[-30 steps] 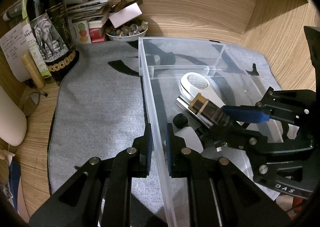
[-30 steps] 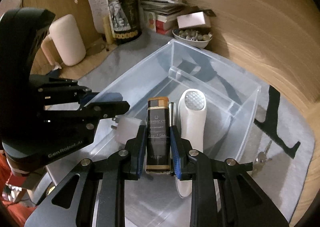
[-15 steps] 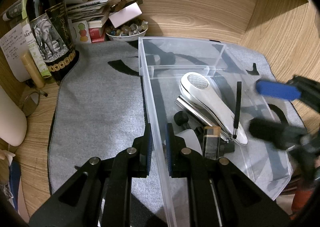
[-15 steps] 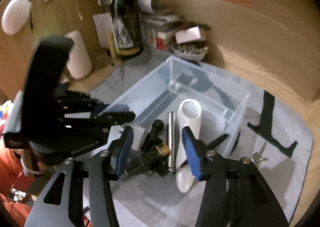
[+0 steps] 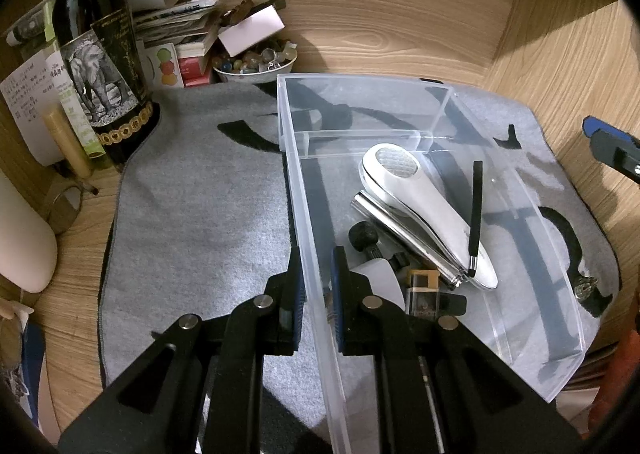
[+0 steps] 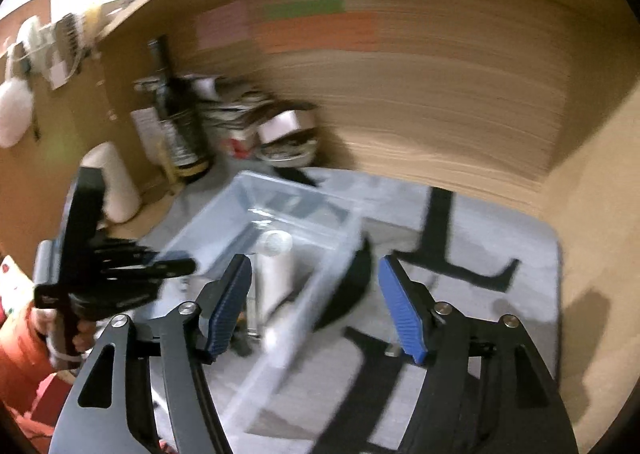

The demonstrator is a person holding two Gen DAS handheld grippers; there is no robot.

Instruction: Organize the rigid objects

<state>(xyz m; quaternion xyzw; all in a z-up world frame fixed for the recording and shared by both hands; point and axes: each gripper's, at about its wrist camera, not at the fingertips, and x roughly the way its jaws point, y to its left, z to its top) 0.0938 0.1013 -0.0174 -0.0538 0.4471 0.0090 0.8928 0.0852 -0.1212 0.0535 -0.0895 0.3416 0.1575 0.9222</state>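
A grey felt mat (image 5: 200, 214) with black markings is spread over a wooden desk (image 5: 560, 66), enclosed by wood-grain walls at the far side and the right. At the far left a dark wine bottle (image 5: 100, 66) is stood upright; an elephant drawing is seen on its label, but the script beside it is too small to be read. Stacked papers and a bowl of beads (image 5: 256, 64) are placed just behind the mat.

A clear plastic bin (image 5: 360, 86) is set on the mat, its long axis running from near to far. Inside it, a white handheld device (image 5: 424, 206) is laid diagonally, its round mesh head pointed far-left and its handle near-right. A metal tube (image 5: 400, 230) is laid parallel, touching it, and a thin black stylus (image 5: 475, 214) is rested across the handle. A small dark boxed bottle (image 5: 422, 290) is lodged at the near end.

The bin's left wall is pinched between the fingers of the left gripper (image 5: 318, 286). The right gripper (image 6: 316, 294) is spread wide above the bin's right edge, nothing held; that view is motion-blurred.
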